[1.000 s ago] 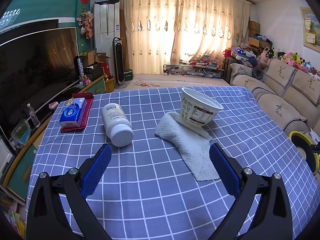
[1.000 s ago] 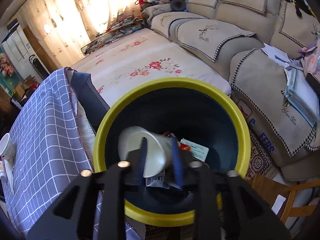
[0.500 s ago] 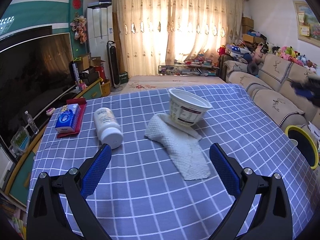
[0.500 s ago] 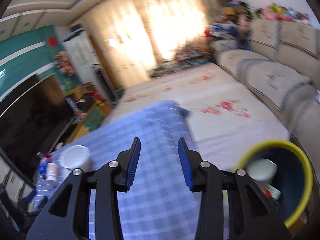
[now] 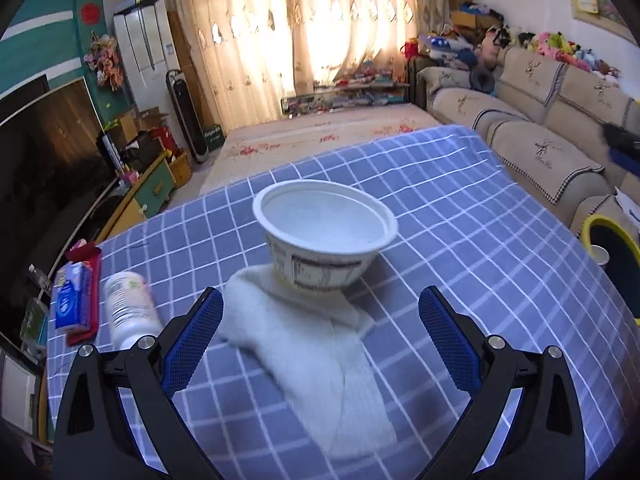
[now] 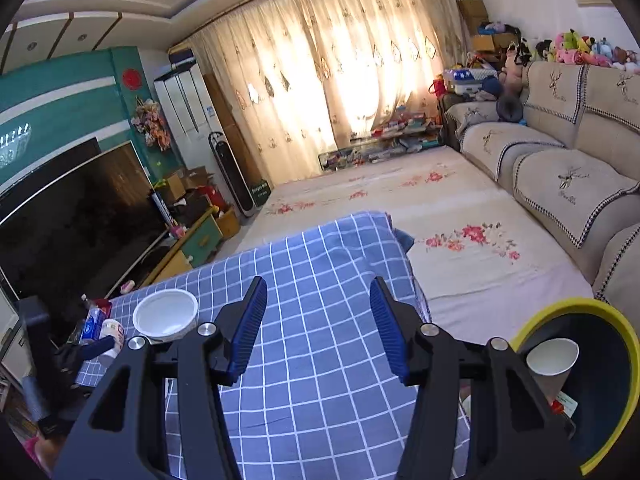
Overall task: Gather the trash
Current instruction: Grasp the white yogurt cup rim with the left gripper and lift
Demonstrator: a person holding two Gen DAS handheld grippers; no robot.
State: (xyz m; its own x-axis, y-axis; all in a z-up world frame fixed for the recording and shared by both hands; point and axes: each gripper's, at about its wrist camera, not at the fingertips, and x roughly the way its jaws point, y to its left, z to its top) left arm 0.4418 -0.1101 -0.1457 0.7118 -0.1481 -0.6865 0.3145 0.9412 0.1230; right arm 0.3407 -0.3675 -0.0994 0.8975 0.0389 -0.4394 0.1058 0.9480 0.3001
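Trash on counter: a white paper bowl (image 5: 326, 236) stands upright, its base resting on one end of a crumpled white paper towel (image 5: 316, 356) spread over the blue checked cloth.
Trash already binned: a white paper cup (image 6: 552, 360) lies tilted inside the yellow-rimmed bin (image 6: 624, 340), with a small printed wrapper beside it.
Bin place: on the floor past the right edge of the counter (image 6: 320, 360), near the sofa (image 6: 560, 176).
Left tongs (image 5: 320, 340): released, jaws spread wide, nothing gripped; the paper towel lies between the blue pads and the bowl sits just beyond them, touching neither pad.
Right tongs (image 6: 318, 328): jaws opening, nothing between them; they hang over the right part of the counter, with the bin down to their right.
White bottle (image 5: 128, 308): lying on its side left of the towel, near the left pad, apart from the bowl.
Blue tissue pack (image 5: 70, 300): on a red cloth at the counter's left edge, just beside the bottle.
Bowl from the right view: left of the right tongs, well apart from them, with the left tongs' dark frame low at the picture's left edge.
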